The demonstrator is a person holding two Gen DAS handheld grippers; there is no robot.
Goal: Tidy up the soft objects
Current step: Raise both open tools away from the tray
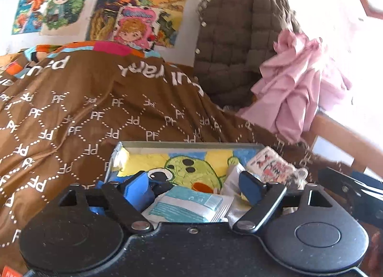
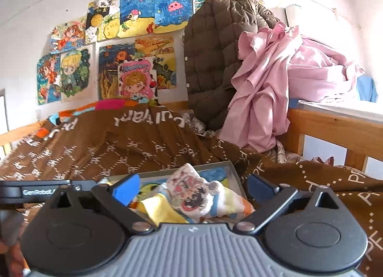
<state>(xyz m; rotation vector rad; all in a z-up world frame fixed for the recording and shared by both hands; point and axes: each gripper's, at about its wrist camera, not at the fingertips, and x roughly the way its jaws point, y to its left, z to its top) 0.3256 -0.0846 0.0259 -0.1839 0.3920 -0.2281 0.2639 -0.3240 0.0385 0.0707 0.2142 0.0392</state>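
Left claw (image 1: 196, 184): spread wide over the tray, blue pads apart, pinching nothing; a sealed packet (image 1: 189, 205) with teal print lies between its fingers.
Right claw (image 2: 191, 187): spread as well, nothing pinched, poised over the small printed cloth (image 2: 191, 190).
Tray (image 1: 191, 144): shallow grey box resting on the bed's brown blanket (image 1: 71, 114), lined with a yellow and blue cartoon towel (image 1: 191, 169).
Printed cloth: white with pink and dark figures, at the tray's right end, lying on folded yellow and striped cloths (image 2: 162, 210).
Behind, right: brown quilted jacket (image 1: 229, 44), with a pink sheet (image 1: 294, 87) heaped beside it over the wooden rail (image 2: 330, 119).
Wall: coloured drawings (image 2: 136, 78).
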